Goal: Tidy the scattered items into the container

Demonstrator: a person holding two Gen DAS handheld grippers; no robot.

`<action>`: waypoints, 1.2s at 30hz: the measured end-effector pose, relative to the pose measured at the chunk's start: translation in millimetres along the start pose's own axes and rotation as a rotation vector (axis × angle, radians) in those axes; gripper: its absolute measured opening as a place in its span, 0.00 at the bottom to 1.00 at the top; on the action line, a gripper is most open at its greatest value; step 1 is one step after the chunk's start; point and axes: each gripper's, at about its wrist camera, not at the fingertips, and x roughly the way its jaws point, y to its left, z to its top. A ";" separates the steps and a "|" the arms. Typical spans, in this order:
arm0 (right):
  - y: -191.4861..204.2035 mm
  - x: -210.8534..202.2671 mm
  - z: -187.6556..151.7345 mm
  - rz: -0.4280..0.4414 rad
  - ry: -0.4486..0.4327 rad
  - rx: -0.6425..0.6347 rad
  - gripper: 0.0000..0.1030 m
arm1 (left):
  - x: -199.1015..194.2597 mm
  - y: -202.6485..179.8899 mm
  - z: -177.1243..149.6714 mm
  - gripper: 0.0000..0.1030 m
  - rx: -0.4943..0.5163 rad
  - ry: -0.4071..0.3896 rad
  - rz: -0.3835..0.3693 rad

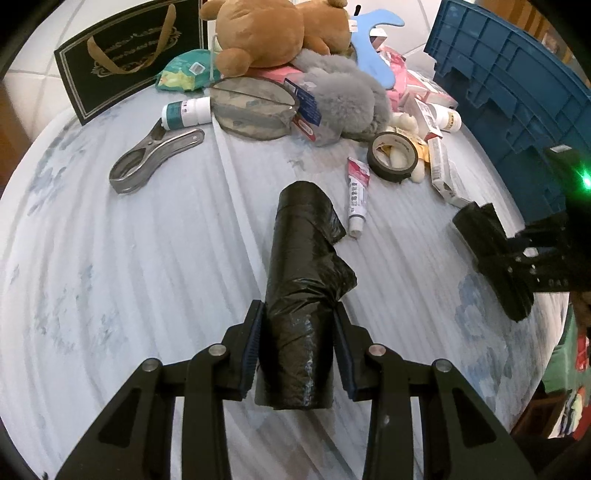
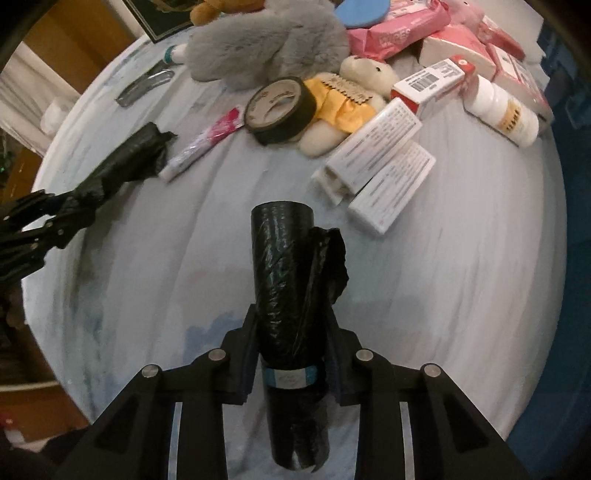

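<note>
My left gripper [image 1: 298, 314] is shut on a black roll of bin bags [image 1: 303, 258] and holds it over the pale blue cloth. My right gripper [image 2: 291, 317] is shut on a second black bin-bag roll [image 2: 291, 280] with a blue band. Each gripper shows in the other view: the right one [image 1: 491, 258] at the right edge, the left one [image 2: 110, 173] at the left. The blue plastic crate [image 1: 517, 85] stands at the far right. Scattered items lie beyond: a tape roll [image 1: 393, 155], a pink tube [image 1: 357, 192], white boxes [image 2: 384, 162], a white bottle [image 2: 506, 114].
A brown teddy [image 1: 266, 33], a grey plush [image 1: 343, 99], a metal clip [image 1: 151, 158], a camouflage pouch [image 1: 251, 107], a green-capped bottle [image 1: 184, 112] and a black gift bag [image 1: 129, 55] sit at the back. Pink wipes packs [image 2: 402, 33] lie near the crate.
</note>
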 end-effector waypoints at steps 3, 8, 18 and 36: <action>0.7 -7.6 -2.5 0.011 -0.006 -0.015 0.29 | -5.8 -1.4 -3.4 0.34 -0.004 -0.001 0.005; 3.9 -23.6 1.5 0.028 -0.029 -0.045 0.29 | -19.8 -5.2 -7.7 0.33 -0.019 -0.011 0.011; 27.3 -57.0 -10.3 0.043 -0.089 -0.087 0.29 | -54.6 -14.5 -13.8 0.33 -0.049 -0.046 0.033; 40.2 -143.7 -8.2 0.054 -0.235 -0.112 0.29 | -142.0 -43.0 15.2 0.33 -0.052 -0.182 0.095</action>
